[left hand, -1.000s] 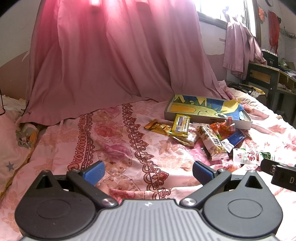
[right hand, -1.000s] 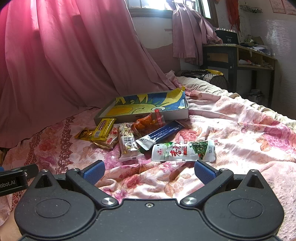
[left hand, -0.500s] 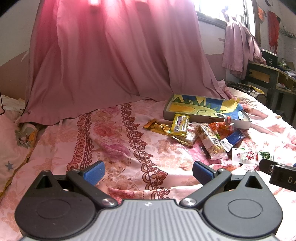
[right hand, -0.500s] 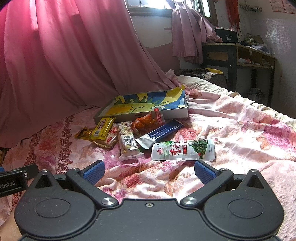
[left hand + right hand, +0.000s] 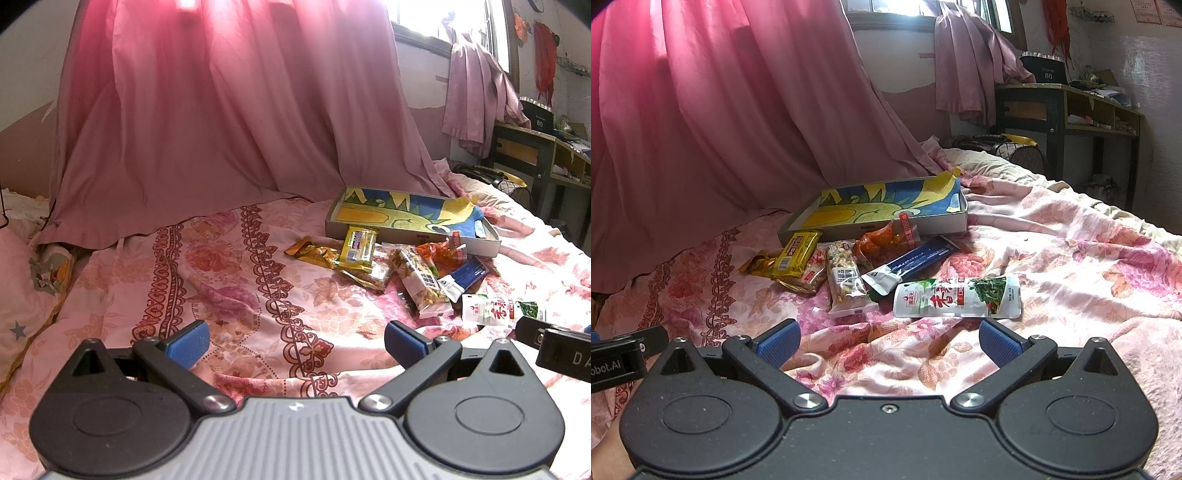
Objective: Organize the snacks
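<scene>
Several snack packets lie in a loose pile on the floral bedspread, in front of a shallow box [image 5: 410,236] [image 5: 938,223] with a blue and yellow picture inside. Among them are a yellow bar [image 5: 359,246] [image 5: 796,254], a nut bar [image 5: 417,286] [image 5: 846,282], an orange packet [image 5: 886,242], a dark blue stick [image 5: 912,263] and a white and green pouch [image 5: 956,297] [image 5: 496,309]. My left gripper [image 5: 295,345] is open and empty, low over the bedspread, left of the pile. My right gripper [image 5: 888,341] is open and empty, just short of the white and green pouch.
A pink curtain [image 5: 221,110] hangs behind the bed. A wooden desk [image 5: 1067,110] with shelves stands at the right, beyond the bed. A pillow [image 5: 22,288] lies at the far left. Part of the other gripper shows at each view's edge.
The right gripper has edged slightly forward toward the pouch; the snacks sit a little lower in the left view. No packet has moved.
</scene>
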Demonstrator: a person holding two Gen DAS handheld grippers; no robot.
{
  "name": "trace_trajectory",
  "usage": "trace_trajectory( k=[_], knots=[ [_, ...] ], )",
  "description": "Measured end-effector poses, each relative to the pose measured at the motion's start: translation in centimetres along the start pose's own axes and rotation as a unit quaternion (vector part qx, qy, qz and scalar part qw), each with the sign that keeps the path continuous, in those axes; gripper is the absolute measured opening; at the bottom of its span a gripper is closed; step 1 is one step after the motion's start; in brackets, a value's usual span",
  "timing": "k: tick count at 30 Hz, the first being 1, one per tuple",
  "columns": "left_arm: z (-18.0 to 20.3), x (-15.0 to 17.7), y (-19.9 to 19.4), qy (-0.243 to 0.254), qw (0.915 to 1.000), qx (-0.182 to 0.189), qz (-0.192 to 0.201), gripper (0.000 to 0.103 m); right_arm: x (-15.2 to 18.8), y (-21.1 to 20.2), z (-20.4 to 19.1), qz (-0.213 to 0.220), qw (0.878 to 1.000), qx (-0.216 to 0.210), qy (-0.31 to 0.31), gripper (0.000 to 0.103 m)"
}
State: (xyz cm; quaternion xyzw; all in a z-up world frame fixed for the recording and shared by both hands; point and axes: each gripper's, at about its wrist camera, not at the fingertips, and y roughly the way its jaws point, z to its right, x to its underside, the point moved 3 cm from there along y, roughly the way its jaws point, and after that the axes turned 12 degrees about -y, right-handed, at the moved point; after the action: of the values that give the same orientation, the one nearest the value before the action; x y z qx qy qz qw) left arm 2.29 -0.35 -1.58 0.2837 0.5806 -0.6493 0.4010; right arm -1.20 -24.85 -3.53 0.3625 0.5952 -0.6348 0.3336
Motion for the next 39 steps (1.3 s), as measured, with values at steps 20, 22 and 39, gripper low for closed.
trace_trajectory(
  k=[20, 22, 39],
  knots=[
    [0.0, 0.0, 0.0, 0.000, 1.0000, 0.000, -0.001, 0.102, 0.0, 0.0, 0.0, -0.002, 1.000, 0.000, 0.000, 0.102],
    [0.0, 0.0, 0.0, 0.000, 1.0000, 0.000, 0.000, 0.102, -0.1, -0.2, 0.1, -0.001, 1.000, 0.000, 0.000, 0.102],
    [-0.2, 0.4, 0.2, -0.003, 1.0000, -0.007, 0.000, 0.102, 0.3, 0.6, 0.5, -0.018, 1.000, 0.003, 0.023, 0.102]
  ],
)
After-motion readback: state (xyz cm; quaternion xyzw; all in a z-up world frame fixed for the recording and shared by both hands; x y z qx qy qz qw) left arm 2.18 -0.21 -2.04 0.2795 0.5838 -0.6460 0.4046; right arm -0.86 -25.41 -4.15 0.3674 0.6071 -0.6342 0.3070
